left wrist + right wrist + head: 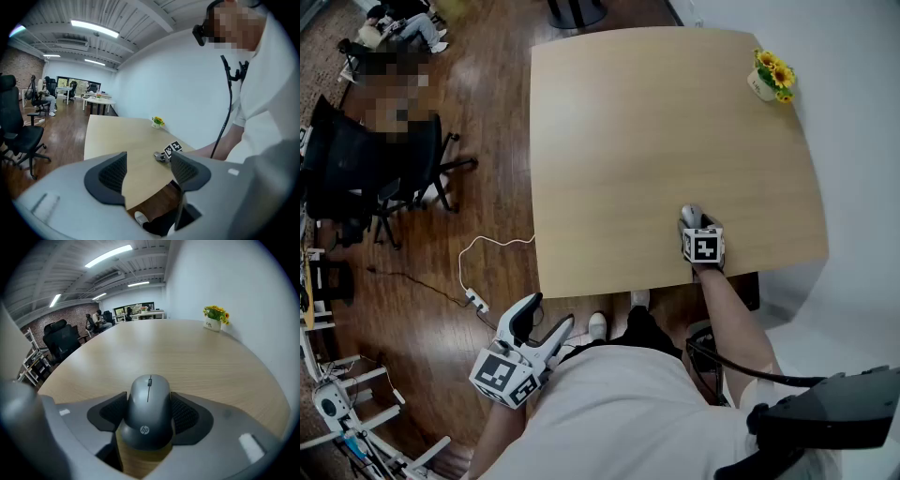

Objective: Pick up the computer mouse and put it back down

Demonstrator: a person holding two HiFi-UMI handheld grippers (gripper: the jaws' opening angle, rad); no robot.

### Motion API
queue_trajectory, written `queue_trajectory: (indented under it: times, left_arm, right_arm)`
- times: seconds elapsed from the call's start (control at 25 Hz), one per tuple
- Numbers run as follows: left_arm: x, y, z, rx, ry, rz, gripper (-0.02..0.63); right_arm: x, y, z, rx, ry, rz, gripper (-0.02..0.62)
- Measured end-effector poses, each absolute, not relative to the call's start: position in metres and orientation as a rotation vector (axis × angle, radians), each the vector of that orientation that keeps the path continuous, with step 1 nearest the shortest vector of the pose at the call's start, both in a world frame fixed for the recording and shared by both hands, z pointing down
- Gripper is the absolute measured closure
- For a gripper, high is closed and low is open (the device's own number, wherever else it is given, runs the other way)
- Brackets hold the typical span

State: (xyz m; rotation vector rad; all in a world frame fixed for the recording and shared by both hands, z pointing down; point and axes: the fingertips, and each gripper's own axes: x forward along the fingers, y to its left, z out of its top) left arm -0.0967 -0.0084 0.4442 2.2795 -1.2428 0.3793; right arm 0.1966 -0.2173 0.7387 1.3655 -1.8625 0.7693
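A grey computer mouse [148,411] sits between the jaws of my right gripper [149,414], with both dark pads pressed against its sides. In the head view the mouse [689,214] shows just beyond the right gripper [694,225], near the front edge of the wooden table [656,131]. Whether it rests on the table or hangs just above it, I cannot tell. My left gripper [548,314] is off the table at the lower left, over the floor, open and empty. In its own view the left gripper [147,171] looks toward the distant mouse [160,156].
A small pot of yellow flowers [771,78] stands at the table's far right corner. Black office chairs [366,169] and a white cable [483,251] are on the wooden floor to the left. A white wall runs along the right.
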Motion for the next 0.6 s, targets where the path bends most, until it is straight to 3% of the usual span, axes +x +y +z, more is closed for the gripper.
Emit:
queue_trajectory:
  times: [0.28,0.6]
  left_arm:
    - [-0.107,-0.006,0.440,2.322,-1.231,0.331,0.330]
    - [-0.115,-0.003,0.438,2.423,-1.147,0.279,0.330]
  right_arm:
    - [0.202,-0.209,0.718,1.395,-1.846,0.771,0.301]
    - [0.182,-0.172,0.612,1.451,-1.967,0.728,0.299]
